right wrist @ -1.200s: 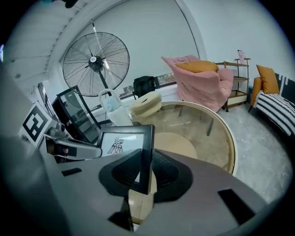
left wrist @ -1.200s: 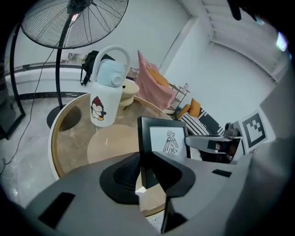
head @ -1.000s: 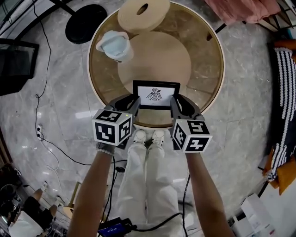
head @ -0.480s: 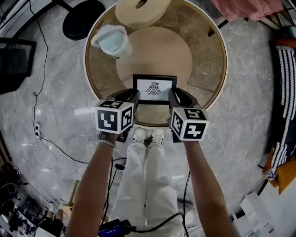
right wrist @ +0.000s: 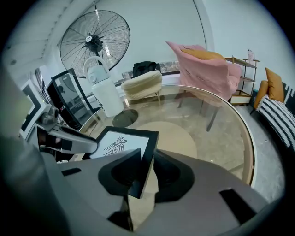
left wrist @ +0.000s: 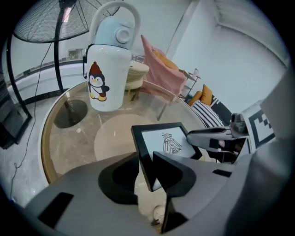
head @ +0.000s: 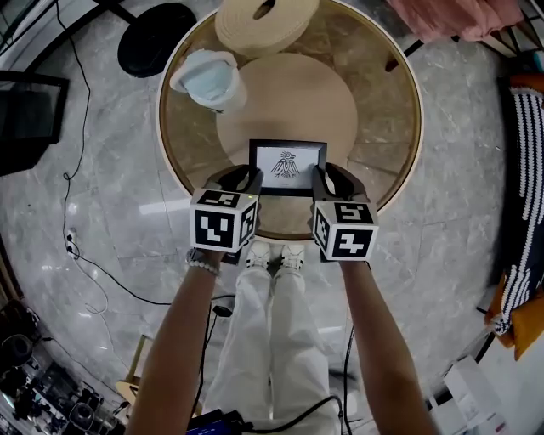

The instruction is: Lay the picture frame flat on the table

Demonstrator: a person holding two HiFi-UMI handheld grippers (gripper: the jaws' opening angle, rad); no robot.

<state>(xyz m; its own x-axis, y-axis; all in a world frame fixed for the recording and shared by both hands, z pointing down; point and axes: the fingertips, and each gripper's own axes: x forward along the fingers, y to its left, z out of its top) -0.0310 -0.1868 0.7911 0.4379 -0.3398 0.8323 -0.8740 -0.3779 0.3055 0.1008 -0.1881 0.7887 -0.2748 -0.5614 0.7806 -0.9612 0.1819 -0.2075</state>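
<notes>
Both grippers are sinking with the black rectangular picture frame (head: pixel 287 163) toward the near edge of the round glass table (head: pixel 387 106) — left gripper (head: pixel 252 177) and right gripper (head: pixel 319 177) are pinching its sides, jaws just easing apart. Lowering seems nearly done; next, full release.

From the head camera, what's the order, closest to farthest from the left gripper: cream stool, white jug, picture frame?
1. The picture frame: its left edge lies between the left gripper's jaws, which have just been opening.
2. The white jug: farther back, on the table's left part.
3. The cream stool: farthest, beyond the table's far rim.
</notes>
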